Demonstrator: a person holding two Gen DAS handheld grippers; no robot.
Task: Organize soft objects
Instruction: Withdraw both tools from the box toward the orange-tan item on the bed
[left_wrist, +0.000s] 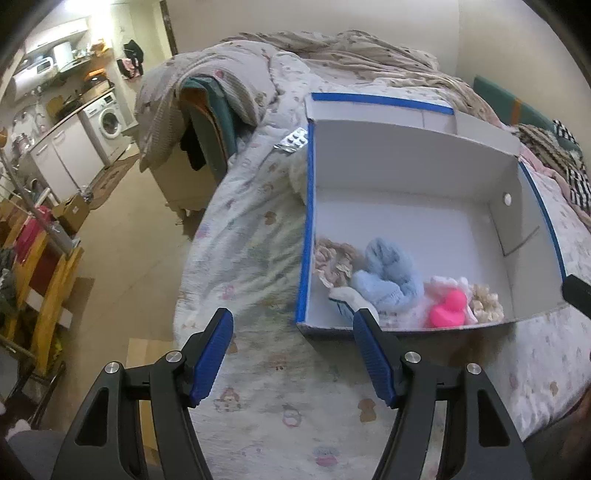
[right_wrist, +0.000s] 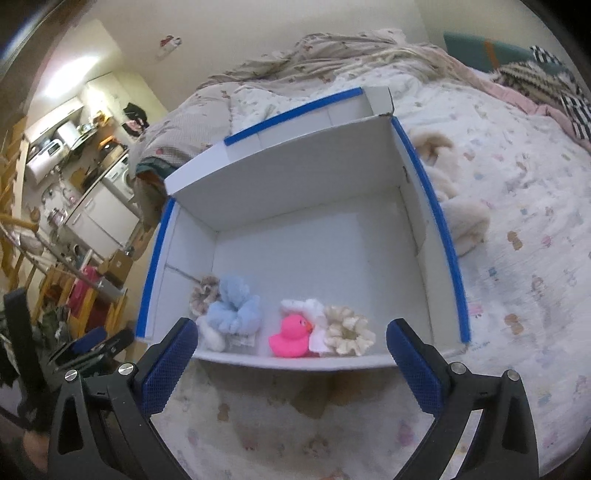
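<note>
While both pairs of blue-padded fingers stand spread with nothing between them, we hold the left gripper (left_wrist: 293, 325) over the patterned bedspread (left_wrist: 251, 258), beside the box's near left corner; the right gripper (right_wrist: 291, 343) hangs at the near wall of the white cardboard box with blue-taped rims (right_wrist: 295, 236); inside, along that wall, lie a fluffy light-blue scrunchie (right_wrist: 236, 306), a pink rubber duck (right_wrist: 290, 338) and a cream ruffled scrunchie (right_wrist: 347, 330).

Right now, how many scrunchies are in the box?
3: a beige patterned scrunchie far left, a light blue scrunchie beside it, a cream scrunchie far right. More may be hidden.
</note>
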